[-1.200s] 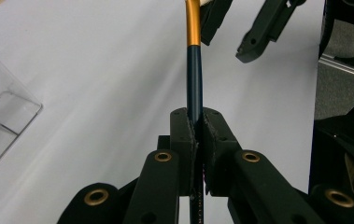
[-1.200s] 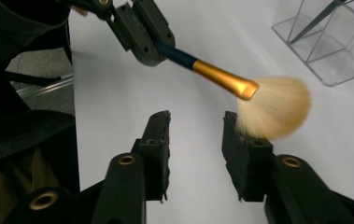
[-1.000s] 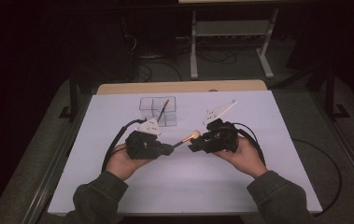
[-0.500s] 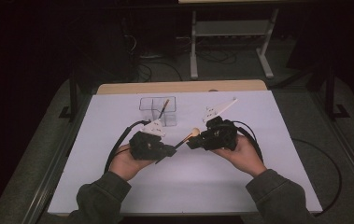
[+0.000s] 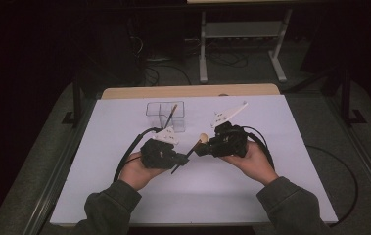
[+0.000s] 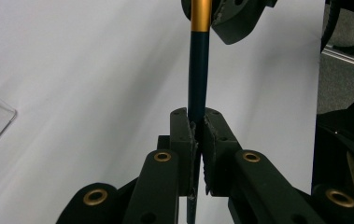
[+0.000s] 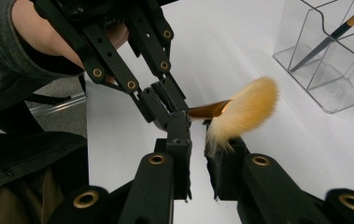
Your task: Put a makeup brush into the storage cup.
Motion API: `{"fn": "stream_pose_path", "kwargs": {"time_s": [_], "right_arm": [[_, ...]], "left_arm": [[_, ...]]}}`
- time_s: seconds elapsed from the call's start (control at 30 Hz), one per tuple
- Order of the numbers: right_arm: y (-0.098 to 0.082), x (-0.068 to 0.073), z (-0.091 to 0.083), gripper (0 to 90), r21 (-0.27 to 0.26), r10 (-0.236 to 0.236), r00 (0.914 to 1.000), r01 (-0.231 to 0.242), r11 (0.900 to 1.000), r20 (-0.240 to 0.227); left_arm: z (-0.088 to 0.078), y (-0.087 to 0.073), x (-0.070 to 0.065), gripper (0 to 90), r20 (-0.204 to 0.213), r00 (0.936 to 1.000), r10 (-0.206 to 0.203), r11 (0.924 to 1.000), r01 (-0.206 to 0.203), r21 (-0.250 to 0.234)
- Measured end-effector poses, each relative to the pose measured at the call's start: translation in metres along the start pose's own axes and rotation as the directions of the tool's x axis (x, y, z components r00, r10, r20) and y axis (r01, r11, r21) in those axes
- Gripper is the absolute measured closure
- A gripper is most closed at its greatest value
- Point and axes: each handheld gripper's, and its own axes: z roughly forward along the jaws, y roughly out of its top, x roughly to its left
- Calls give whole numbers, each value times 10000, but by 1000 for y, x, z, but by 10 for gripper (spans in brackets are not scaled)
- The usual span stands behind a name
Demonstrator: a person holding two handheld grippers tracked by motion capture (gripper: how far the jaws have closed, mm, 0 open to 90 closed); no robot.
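Bristles soft and fluffy on brush point(image 7: 244, 112), dark handle clamped in left gripper point(image 6: 197, 133), right gripper point(image 7: 198, 135) apparently closing on ferrule.

Counting it off: two grippers at work, the left gripper point(image 5: 179, 161) and the right gripper point(image 5: 200, 148), tips nearly meeting. Two brushes on show: one makeup brush point(image 7: 240, 112) right between the two claws, its fluffy head at the right gripper's tips, and one second brush point(image 5: 169, 115) standing beyond both claws. One clear organizer point(image 5: 154, 108), holding that second brush. One white table point(image 5: 290, 161) under everything.
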Motion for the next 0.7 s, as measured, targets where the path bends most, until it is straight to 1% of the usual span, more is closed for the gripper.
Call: {"fn": "stream_pose_path", "kwargs": {"time_s": [0.07,0.1,0.13,0.2,0.3,0.43,0.5,0.7], "right_arm": [[1,0,0,798,-29,4,9999,-4,10000,-105],[1,0,0,798,-80,14,9999,-16,10000,-143],[2,0,0,799,-90,58,9998,-60,9999,-208],[2,0,1,803,-146,30,9997,-34,9999,-231],[3,0,1,810,-224,-11,9995,4,9997,-312],[4,1,2,815,-291,45,9988,-59,9996,-482],[4,1,3,817,-294,61,9987,-75,9995,-506],[6,3,5,821,-293,-13,9985,-3,9996,-542]], "left_arm": [[1,1,0,835,9,10000,74,10000,-74,38],[2,1,-1,835,11,10000,49,10000,-49,33],[2,2,-1,836,1,9999,134,9999,-134,53],[3,2,-1,836,24,10000,57,10000,-57,46],[4,2,-2,836,62,10000,50,10000,-50,19],[5,3,-2,836,83,9999,80,9999,-81,87],[5,2,-3,835,89,10000,16,10000,-17,78],[6,2,-3,835,102,9999,73,9999,-74,109]]}}
